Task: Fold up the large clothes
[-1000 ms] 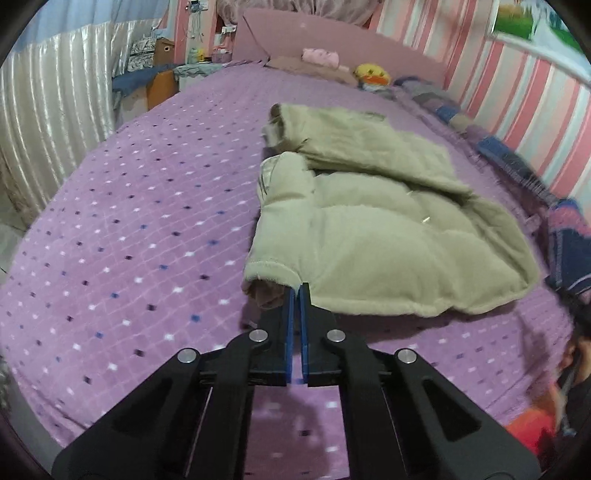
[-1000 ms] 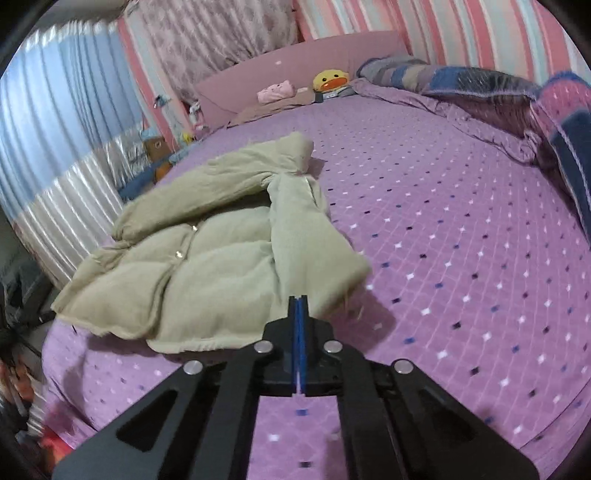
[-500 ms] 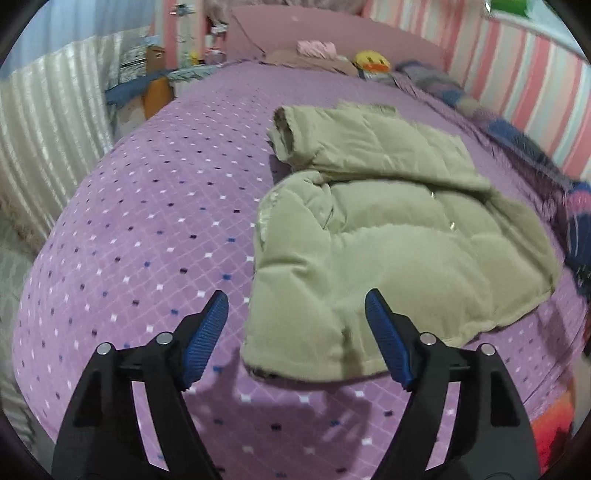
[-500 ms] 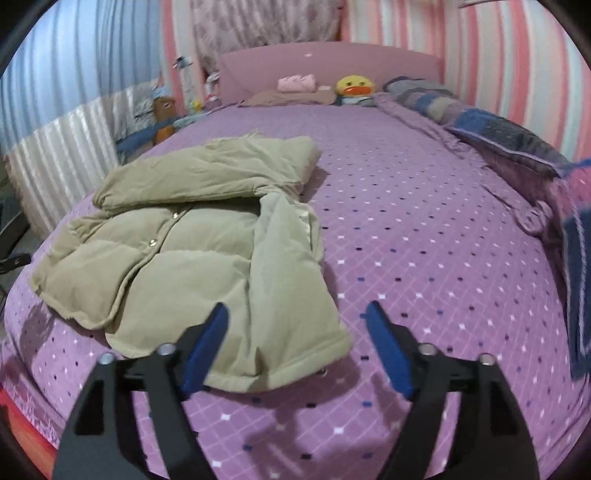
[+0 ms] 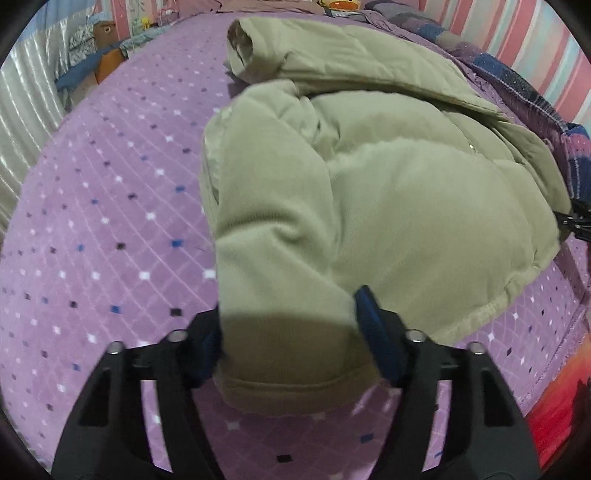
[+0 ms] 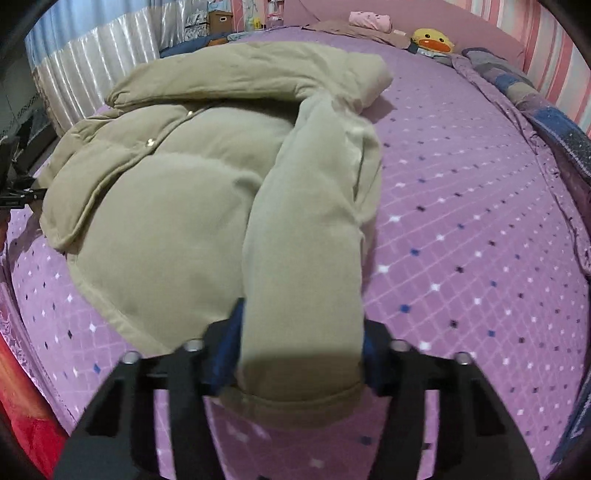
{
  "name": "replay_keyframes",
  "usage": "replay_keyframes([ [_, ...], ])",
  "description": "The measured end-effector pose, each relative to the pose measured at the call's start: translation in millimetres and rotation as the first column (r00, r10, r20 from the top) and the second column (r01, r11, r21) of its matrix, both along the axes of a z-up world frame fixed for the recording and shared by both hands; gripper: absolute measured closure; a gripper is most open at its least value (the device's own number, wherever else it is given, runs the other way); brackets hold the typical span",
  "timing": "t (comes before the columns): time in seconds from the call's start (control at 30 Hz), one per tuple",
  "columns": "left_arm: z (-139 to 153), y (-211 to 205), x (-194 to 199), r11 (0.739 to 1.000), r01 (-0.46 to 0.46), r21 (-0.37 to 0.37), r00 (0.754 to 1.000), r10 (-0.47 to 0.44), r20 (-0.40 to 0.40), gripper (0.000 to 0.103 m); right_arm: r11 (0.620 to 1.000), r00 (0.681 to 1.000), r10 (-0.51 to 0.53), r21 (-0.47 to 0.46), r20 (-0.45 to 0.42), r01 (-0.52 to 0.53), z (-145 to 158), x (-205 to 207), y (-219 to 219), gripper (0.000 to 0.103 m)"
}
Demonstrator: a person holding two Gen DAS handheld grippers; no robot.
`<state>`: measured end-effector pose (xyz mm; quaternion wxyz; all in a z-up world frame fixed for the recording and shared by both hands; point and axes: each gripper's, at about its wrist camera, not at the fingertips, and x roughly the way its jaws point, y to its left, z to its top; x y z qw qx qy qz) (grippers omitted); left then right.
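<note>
A puffy olive-green jacket [image 5: 406, 192] lies on the purple bed, hood toward the headboard; it also shows in the right wrist view [image 6: 177, 184]. My left gripper [image 5: 290, 332] is open, its blue pads either side of the cuff end of one sleeve [image 5: 273, 258], which lies between the fingers. My right gripper [image 6: 301, 350] is open the same way around the cuff end of the other sleeve [image 6: 306, 236]. Both sleeves lie along the jacket's sides, cuffs at the hem end.
The purple diamond-pattern bedspread [image 5: 110, 221] covers the bed. A yellow duck toy [image 6: 432, 38] and a pink item [image 6: 371, 20] sit by the headboard. A bunched blue-purple blanket [image 6: 546, 122] runs along the striped wall. Silver curtain [image 6: 81, 77] and boxes stand beyond the other side.
Both grippers went from shut to open, then moved forward and down so each sleeve cuff now sits between the fingers.
</note>
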<state>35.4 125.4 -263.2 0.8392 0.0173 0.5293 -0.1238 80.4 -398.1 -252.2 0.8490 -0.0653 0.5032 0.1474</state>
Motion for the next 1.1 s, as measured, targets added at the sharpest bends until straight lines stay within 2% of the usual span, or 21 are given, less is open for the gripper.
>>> replay_keyframes([
  [0.1,-2.7,-5.3,1.8,1.000,0.017,-0.015,1.000,-0.017,0.004,0.070,0.999,0.999,-0.033,0.035,0.010,0.032,-2.6,-2.4,1.3,0.069],
  [0.2,8.2,-3.6,7.4,0.996,0.012,-0.084,1.000,-0.012,-0.001,0.082,0.995,0.998,-0.066,0.073,0.017,0.064,3.8,-4.5,-0.6,0.075],
  [0.27,19.8,-0.7,12.2,0.989,0.013,-0.144,1.000,-0.013,-0.003,0.084,0.988,0.996,-0.091,0.128,0.008,0.089,8.9,0.0,-5.9,0.077],
  [0.4,52.3,-2.8,20.3,0.981,0.029,-0.193,0.999,-0.024,0.028,0.086,0.952,0.990,-0.137,0.277,0.019,0.126,33.6,5.1,-12.5,0.079],
  [0.6,104.0,-4.3,45.1,0.949,0.026,-0.314,0.995,0.004,0.095,0.087,0.900,0.986,-0.147,0.425,0.084,0.099,78.3,18.5,7.3,0.080],
  [0.7,121.5,-9.5,64.5,0.947,0.004,-0.322,0.995,0.029,0.098,0.087,0.868,0.979,-0.171,0.488,0.109,0.097,101.0,31.7,14.1,0.080],
  [0.8,138.2,-16.3,80.1,0.953,-0.017,-0.302,0.994,0.050,0.102,0.087,0.858,0.973,-0.176,0.507,0.151,0.077,128.0,44.8,21.6,0.080],
  [0.93,169.3,-10.5,102.9,0.946,-0.059,-0.319,0.993,0.089,0.081,0.087,0.831,0.963,-0.205,0.552,0.176,0.076,158.8,69.0,20.9,0.080],
  [1.03,186.2,-1.3,114.2,0.933,-0.080,-0.350,0.991,0.112,0.073,0.087,0.808,0.951,-0.240,0.584,0.194,0.084,174.7,81.8,17.7,0.081],
  [1.1,195.4,0.7,120.2,0.938,-0.082,-0.336,0.990,0.115,0.079,0.087,0.804,0.948,-0.249,0.588,0.201,0.086,182.4,89.2,18.3,0.081],
])
